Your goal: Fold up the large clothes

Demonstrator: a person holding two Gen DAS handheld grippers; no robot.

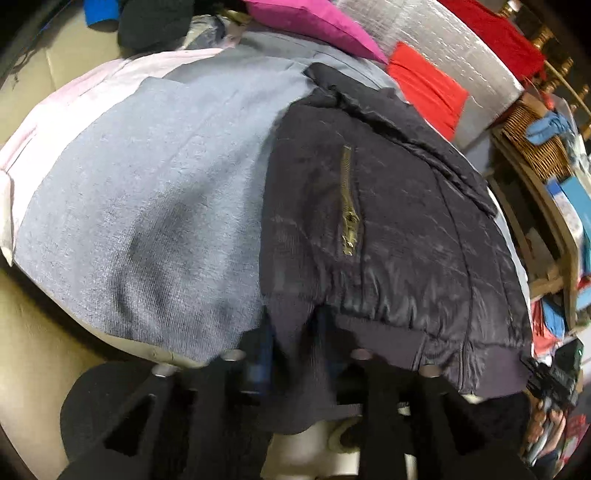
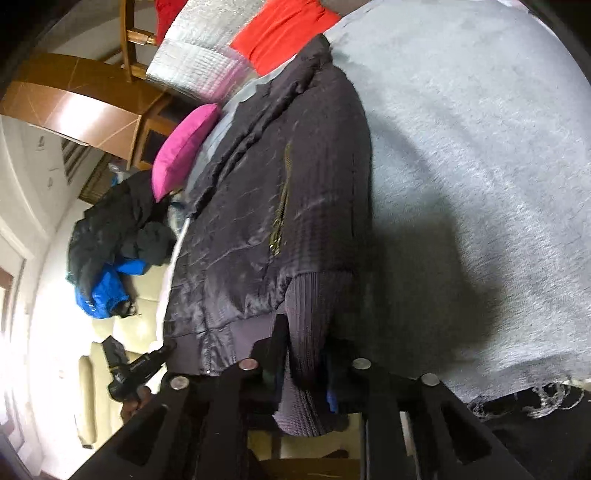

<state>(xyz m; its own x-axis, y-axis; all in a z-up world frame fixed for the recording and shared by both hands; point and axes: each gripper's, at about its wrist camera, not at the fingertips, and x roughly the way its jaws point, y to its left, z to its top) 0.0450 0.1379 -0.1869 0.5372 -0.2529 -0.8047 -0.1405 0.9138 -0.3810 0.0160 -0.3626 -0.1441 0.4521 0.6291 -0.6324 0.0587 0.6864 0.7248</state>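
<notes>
A dark navy puffer jacket [image 1: 388,221] with a brass pocket zip lies spread on a grey blanket [image 1: 147,192]. My left gripper [image 1: 295,332] is shut on the jacket's ribbed hem at its left corner. My right gripper [image 2: 306,343] is shut on the ribbed hem [image 2: 310,317] at the jacket's other corner. In the right wrist view the jacket [image 2: 280,192] lies beside the grey blanket [image 2: 480,166]. Each wrist view shows the other gripper at the frame's edge: the right gripper [image 1: 554,373] and the left gripper [image 2: 136,365].
A magenta pillow [image 1: 314,22], a red pillow [image 1: 424,88] and a silver quilted cover [image 1: 443,44] lie beyond the jacket. A pile of dark and blue clothes [image 2: 110,251] lies on the cream surface. A wicker basket [image 1: 535,140] and wooden furniture [image 2: 74,99] stand nearby.
</notes>
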